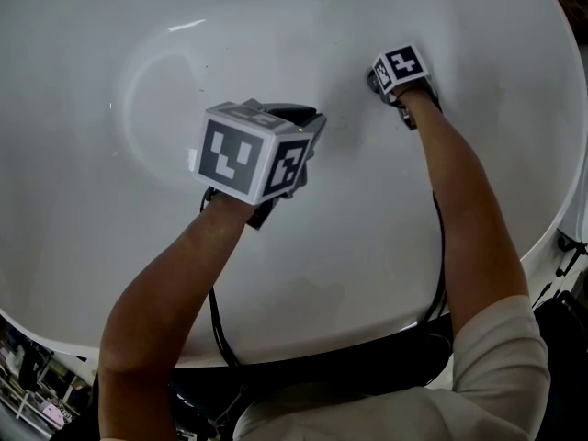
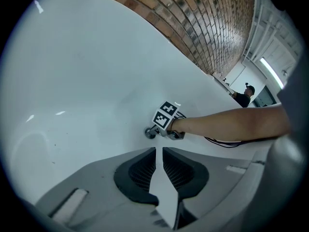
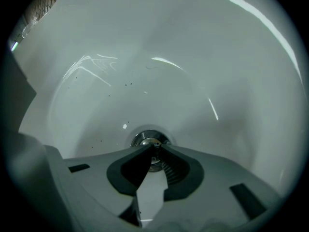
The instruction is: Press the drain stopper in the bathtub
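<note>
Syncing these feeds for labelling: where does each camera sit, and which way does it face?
Head view: overhead, facing down into the bathtub; both forearms, left gripper, right gripper.
Left gripper view: rides it, facing across the bathtub; own shut fingers.
Right gripper view: rides it, facing the drain stopper; own shut fingers.
Shared: head and left gripper views both show the right gripper.

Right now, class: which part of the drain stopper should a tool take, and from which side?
The centre of its top, from straight above. The drain stopper sits low and round in the bathtub floor, showing little rim to pinch, so pressing with closed tips likely suits it better than gripping. The right tool rests at it, tips shut.
</note>
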The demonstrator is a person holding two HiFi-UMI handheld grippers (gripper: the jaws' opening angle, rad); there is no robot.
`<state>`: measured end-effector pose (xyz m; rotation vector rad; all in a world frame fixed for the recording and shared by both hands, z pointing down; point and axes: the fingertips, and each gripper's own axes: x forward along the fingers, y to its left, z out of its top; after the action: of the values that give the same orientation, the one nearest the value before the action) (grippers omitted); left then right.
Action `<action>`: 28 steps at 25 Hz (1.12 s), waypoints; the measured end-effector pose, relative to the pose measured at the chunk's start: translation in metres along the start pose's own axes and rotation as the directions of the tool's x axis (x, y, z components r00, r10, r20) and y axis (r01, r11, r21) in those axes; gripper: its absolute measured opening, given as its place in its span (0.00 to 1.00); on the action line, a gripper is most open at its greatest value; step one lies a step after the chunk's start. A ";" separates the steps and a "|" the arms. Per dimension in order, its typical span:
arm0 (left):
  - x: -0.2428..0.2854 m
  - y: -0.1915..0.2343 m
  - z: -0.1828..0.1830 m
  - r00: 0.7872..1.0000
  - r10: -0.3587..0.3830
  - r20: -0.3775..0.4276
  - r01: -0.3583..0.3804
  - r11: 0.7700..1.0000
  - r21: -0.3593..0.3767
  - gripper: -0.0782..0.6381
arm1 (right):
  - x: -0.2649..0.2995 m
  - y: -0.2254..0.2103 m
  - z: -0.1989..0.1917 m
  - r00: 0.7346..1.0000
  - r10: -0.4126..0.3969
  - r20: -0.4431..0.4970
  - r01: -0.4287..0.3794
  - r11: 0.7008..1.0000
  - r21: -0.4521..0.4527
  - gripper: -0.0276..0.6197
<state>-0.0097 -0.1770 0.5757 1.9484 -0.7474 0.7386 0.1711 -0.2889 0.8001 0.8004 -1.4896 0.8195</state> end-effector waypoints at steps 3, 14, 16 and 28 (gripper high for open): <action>0.000 0.000 0.001 1.000 0.000 0.004 0.000 1.000 -0.001 0.18 | 0.001 0.000 0.000 1.000 -0.011 0.003 0.011 1.000 -0.011 0.14; 0.001 -0.001 0.003 1.000 -0.009 0.009 0.009 1.000 -0.005 0.18 | 0.002 0.001 0.001 1.000 -0.020 0.002 0.021 0.998 -0.067 0.14; 0.000 0.000 0.002 1.000 -0.007 0.009 0.007 1.000 -0.006 0.18 | 0.002 0.001 0.000 1.000 -0.023 -0.004 0.023 0.997 -0.070 0.14; -0.006 -0.006 0.009 0.999 -0.013 0.031 0.012 1.000 0.008 0.18 | -0.005 0.001 0.000 0.999 -0.033 -0.035 0.028 0.991 -0.134 0.14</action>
<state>-0.0076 -0.1816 0.5643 1.9741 -0.7517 0.7059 0.1703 -0.2878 0.7946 0.7025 -1.4791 0.7003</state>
